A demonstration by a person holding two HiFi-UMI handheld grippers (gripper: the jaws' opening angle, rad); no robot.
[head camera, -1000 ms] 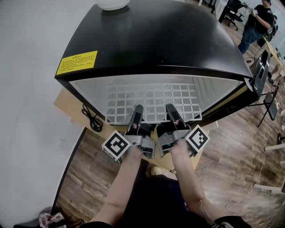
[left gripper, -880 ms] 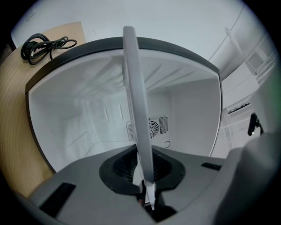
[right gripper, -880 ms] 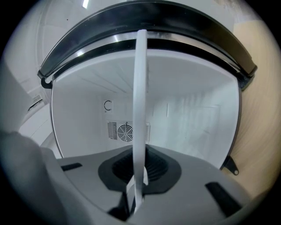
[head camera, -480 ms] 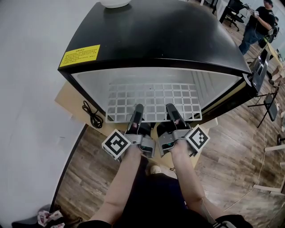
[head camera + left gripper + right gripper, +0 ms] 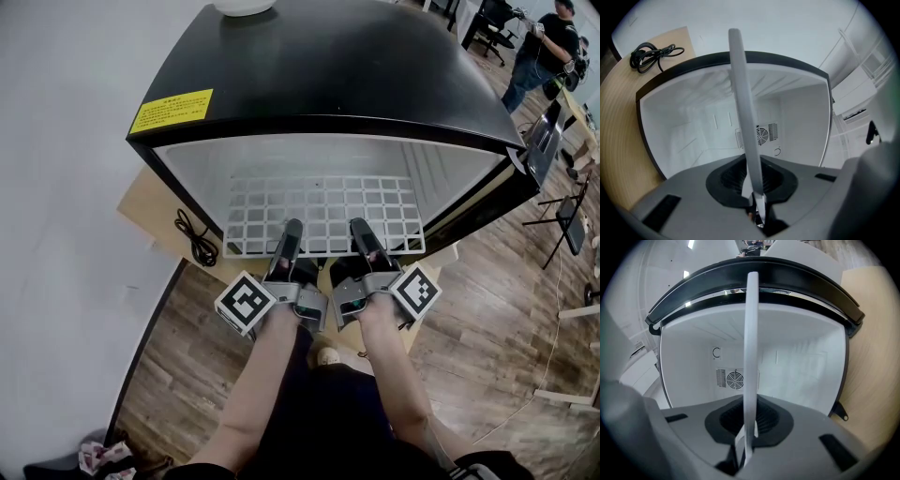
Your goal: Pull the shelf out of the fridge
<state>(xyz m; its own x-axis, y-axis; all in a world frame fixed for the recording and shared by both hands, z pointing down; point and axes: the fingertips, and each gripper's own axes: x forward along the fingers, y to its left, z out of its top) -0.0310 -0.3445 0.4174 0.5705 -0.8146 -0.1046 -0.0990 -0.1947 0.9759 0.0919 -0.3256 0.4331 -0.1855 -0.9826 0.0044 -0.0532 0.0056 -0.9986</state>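
A black mini fridge stands open toward me. Its white wire shelf lies level inside, and its front edge sticks out past the opening. My left gripper and right gripper sit side by side, both shut on that front edge. In the left gripper view the shelf shows edge-on as a white bar that runs out from between the jaws of the left gripper. The right gripper view shows the same: the shelf is clamped in the right gripper. Behind the shelf is the fridge's white back wall with a fan grille.
The fridge stands on a low wooden platform with a coiled black cable at its left. A white wall is on the left and the fridge door hangs open at the right. A white bowl sits on the fridge. A person stands far back right.
Both grippers keep their hold on the shelf's front edge and have not moved. The head view has shifted a little, so more of the fridge's inside shows.
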